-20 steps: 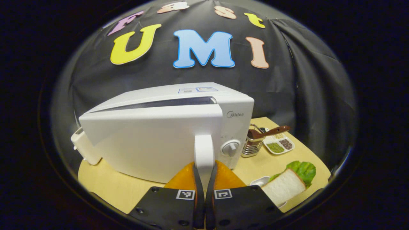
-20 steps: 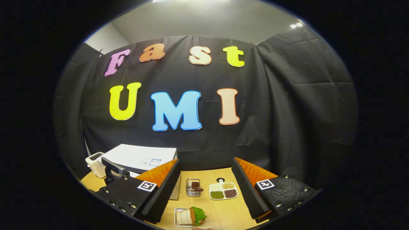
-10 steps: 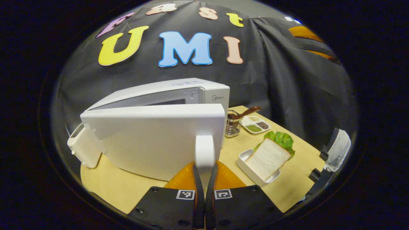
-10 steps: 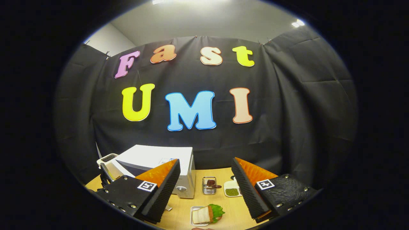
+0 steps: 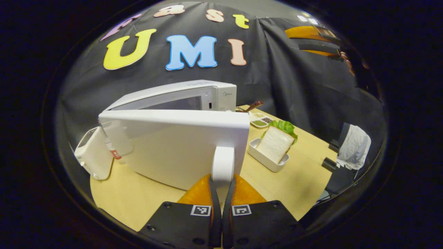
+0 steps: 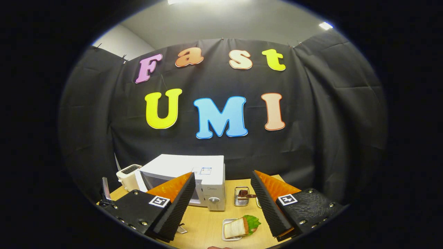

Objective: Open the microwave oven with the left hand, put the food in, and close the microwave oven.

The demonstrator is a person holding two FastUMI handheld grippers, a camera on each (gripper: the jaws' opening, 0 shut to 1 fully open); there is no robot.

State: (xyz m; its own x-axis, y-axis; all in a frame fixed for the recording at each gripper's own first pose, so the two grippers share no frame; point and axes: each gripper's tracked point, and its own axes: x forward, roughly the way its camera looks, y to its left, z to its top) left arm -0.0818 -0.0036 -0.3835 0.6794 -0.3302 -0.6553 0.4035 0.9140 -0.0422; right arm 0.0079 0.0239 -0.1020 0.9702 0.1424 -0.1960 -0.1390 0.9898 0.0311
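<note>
The white microwave oven (image 5: pixel 193 95) stands on the table, its door (image 5: pixel 173 145) swung well out toward me. My left gripper (image 5: pixel 221 180) is shut on the door's white handle (image 5: pixel 222 164). To the right lies a small white tray (image 5: pixel 266 159) with a sandwich (image 5: pixel 275 143) of bread and lettuce. In the right gripper view the microwave oven (image 6: pixel 193 173) sits at the back left and the sandwich (image 6: pixel 238 226) in its tray at the bottom. My right gripper (image 6: pixel 221 207) hangs high above the table, open and holding nothing. It shows as the right gripper (image 5: pixel 316 41) at the upper right of the left gripper view.
A white toaster (image 5: pixel 90 155) stands left of the oven. Behind the sandwich are a metal holder (image 6: pixel 241 197) with a brown-handled utensil and a divided dish of grains (image 5: pixel 259 121). The wooden table (image 5: pixel 297 180) ends at the right, where a sleeve (image 5: pixel 353 148) shows.
The left gripper has pulled the door further out, exposing more of the oven's cavity. The right gripper's view has swung left, bringing the oven and sandwich nearer its middle.
</note>
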